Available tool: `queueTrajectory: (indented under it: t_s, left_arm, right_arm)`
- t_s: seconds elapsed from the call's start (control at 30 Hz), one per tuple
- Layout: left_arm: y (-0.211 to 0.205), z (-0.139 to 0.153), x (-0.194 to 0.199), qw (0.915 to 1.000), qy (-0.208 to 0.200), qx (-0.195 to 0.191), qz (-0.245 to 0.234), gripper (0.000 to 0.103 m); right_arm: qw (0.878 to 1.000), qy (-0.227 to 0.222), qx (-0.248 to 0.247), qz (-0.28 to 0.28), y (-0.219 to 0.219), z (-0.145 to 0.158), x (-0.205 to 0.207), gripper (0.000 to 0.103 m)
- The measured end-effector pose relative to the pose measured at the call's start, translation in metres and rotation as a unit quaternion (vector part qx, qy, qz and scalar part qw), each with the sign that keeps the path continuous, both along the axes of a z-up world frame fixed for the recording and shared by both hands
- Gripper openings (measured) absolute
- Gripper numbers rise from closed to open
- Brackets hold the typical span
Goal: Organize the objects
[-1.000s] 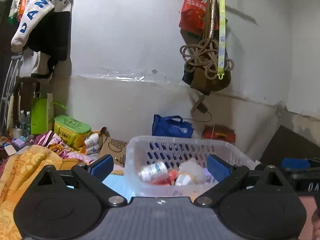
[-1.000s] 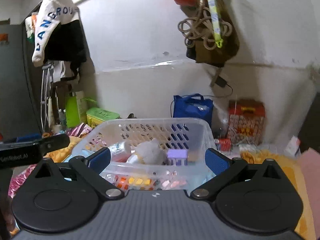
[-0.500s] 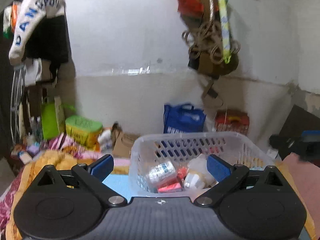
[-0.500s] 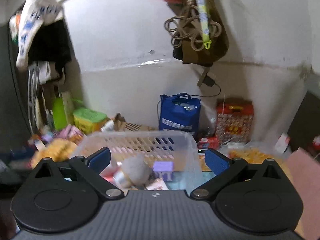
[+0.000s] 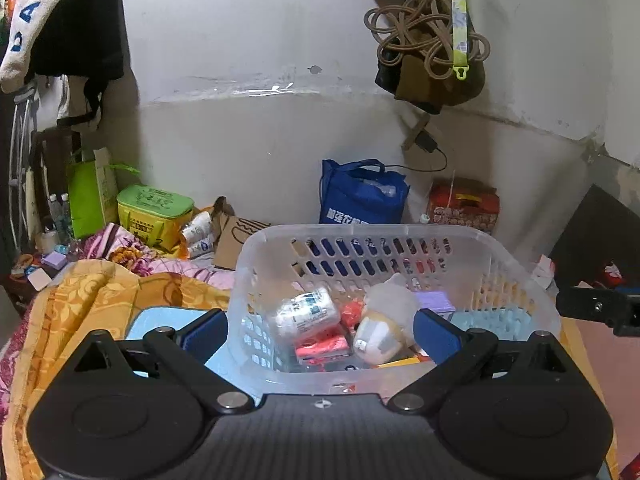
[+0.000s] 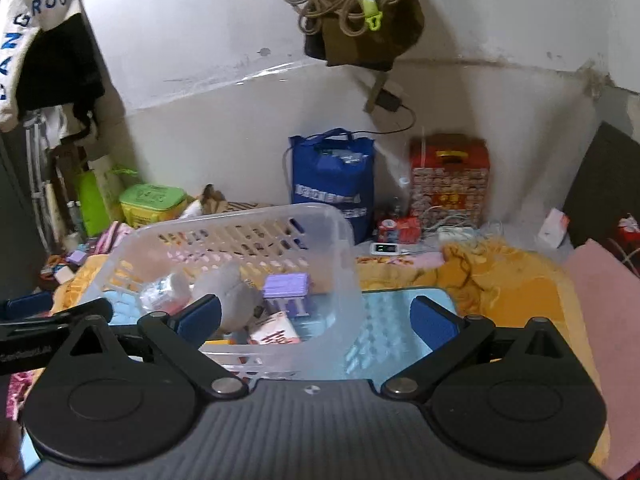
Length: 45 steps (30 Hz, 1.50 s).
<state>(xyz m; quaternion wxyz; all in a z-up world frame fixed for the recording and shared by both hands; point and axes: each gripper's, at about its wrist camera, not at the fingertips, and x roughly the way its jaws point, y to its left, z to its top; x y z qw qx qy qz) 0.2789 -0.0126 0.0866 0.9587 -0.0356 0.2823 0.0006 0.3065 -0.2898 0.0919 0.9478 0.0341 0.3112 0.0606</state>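
**Basket on a cluttered bed**

We see a translucent slotted plastic basket (image 5: 516, 280) on a pale blue ribbed mat (image 6: 384, 320) over orange bedding (image 6: 500, 276), perhaps a bed. Left gripper (image 5: 320, 334) and right gripper (image 6: 316, 318) gape, fingers empty, beneath whitewashed walls.

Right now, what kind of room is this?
Probably a cluttered bedroom or storage corner at home: clothes hang on the wall, a flowery blanket covers the surface, and bags and boxes sit along the wall.
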Motion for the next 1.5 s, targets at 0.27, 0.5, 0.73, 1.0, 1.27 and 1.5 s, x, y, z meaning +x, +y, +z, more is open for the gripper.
queueTrajectory:
  t_s: [0.27,0.5,0.73,1.0,1.27,1.5]
  left_arm:
    - [-0.007,-0.005,0.002,0.9998,0.014,-0.006,-0.012,0.100]
    - [-0.006,-0.006,0.002,0.9996,0.017,-0.017,-0.013,0.100]
    - [-0.005,-0.007,0.003,0.9995,0.021,-0.020,-0.013,0.100]
    - [-0.005,-0.008,0.003,0.9993,0.024,-0.024,-0.013,0.100]
    - [-0.007,-0.009,0.003,0.9992,0.029,-0.026,-0.014,0.100]
    - [-0.005,-0.010,0.004,0.9990,0.032,-0.030,-0.013,0.100]
  right_arm:
    - [1.000,-0.009,-0.010,0.001,0.006,0.004,-0.004,0.103]
    - [1.000,0.000,-0.014,0.000,0.009,0.000,-0.001,0.103]
    - [1.000,0.000,-0.019,0.001,0.009,0.001,-0.003,0.103]
    - [1.000,0.003,-0.016,-0.002,0.008,0.001,-0.002,0.103]
    - [1.000,0.012,-0.017,-0.003,0.007,-0.002,-0.001,0.103]
    - [1.000,0.015,-0.013,-0.005,0.003,-0.003,0.000,0.103]
